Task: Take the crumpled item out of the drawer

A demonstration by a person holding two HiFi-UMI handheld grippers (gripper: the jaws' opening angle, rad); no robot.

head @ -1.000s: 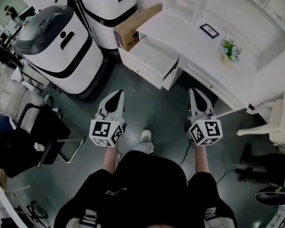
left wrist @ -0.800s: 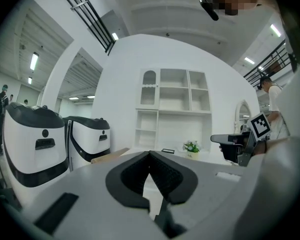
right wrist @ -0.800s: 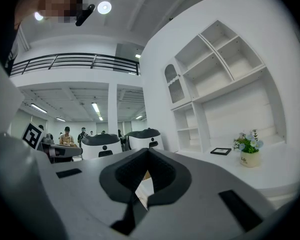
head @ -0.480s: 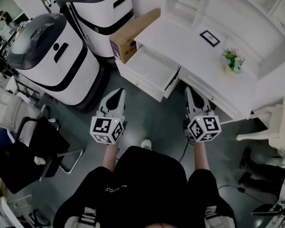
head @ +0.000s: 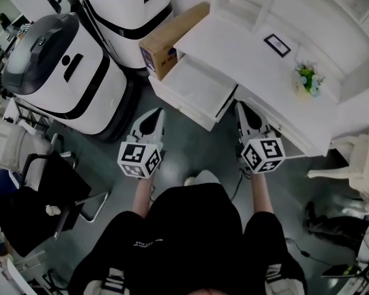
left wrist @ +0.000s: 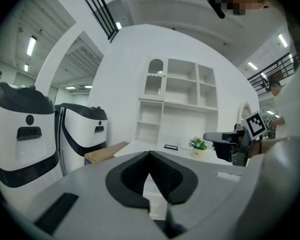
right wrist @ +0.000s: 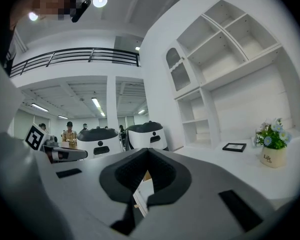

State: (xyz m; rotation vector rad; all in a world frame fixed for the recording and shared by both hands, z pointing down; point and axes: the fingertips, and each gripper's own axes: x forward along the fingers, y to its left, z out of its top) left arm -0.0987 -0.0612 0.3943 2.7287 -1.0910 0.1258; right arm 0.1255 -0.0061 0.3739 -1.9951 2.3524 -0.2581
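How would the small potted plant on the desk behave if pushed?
The potted plant looks small, so it is probably light and easy to slide on the smooth white desk. Its flowers rise above the pot, so a high push may tip it. The pot looks hard, so possibly fragile.

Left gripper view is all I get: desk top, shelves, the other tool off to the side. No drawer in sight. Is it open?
Observer: Yes. The head view shows the drawer pulled out of the desk, just ahead of the left tool.
Operator: Anything in it?
Observer: From the head view, the part of its inside that shows looks plain white. I can make out nothing crumpled there.
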